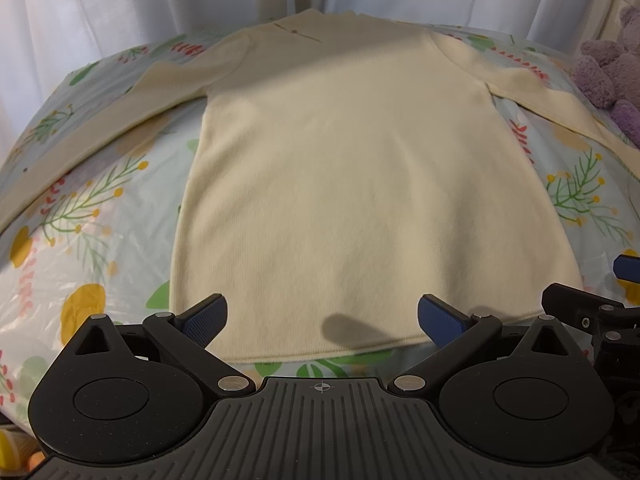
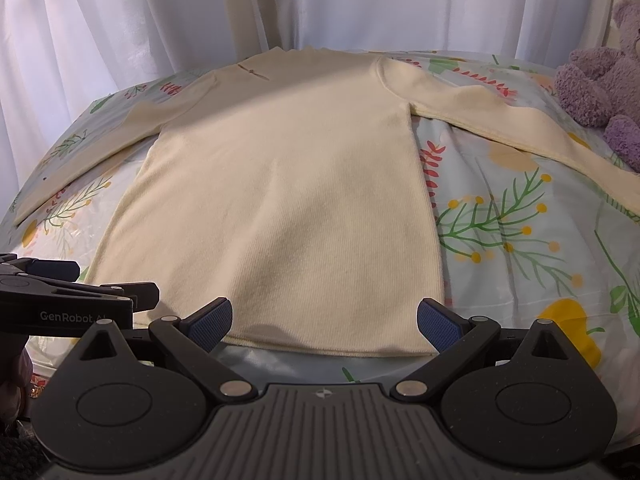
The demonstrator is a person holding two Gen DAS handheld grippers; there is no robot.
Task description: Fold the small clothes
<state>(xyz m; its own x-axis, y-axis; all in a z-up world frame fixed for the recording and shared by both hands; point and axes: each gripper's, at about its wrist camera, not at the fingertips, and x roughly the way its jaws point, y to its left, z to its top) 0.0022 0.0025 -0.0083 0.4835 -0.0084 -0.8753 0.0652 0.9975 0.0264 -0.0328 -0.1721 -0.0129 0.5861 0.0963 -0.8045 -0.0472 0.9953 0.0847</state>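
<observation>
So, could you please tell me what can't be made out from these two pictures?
- Sweater right cuff: cut off by the frame's right edge, both views.
- Sweater's left cuff: cut off at the left edge in the left wrist view.
- Teddy bear: partly cut off at the right edge in both.
- Neckline mark: too small to identify.
- Sheet under the sweater: hidden.

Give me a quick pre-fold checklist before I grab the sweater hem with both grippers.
1. Cream sweater lying flat, sleeves spread: ok.
2. Left gripper open, empty: ok.
3. Right gripper open, empty: ok.
4. Both grippers at the hem, side by side: ok.
5. Pads touching fabric yet: cannot tell.
6. Purple teddy bear apart from the right sleeve: not ok, they are beside each other, contact unclear.
</observation>
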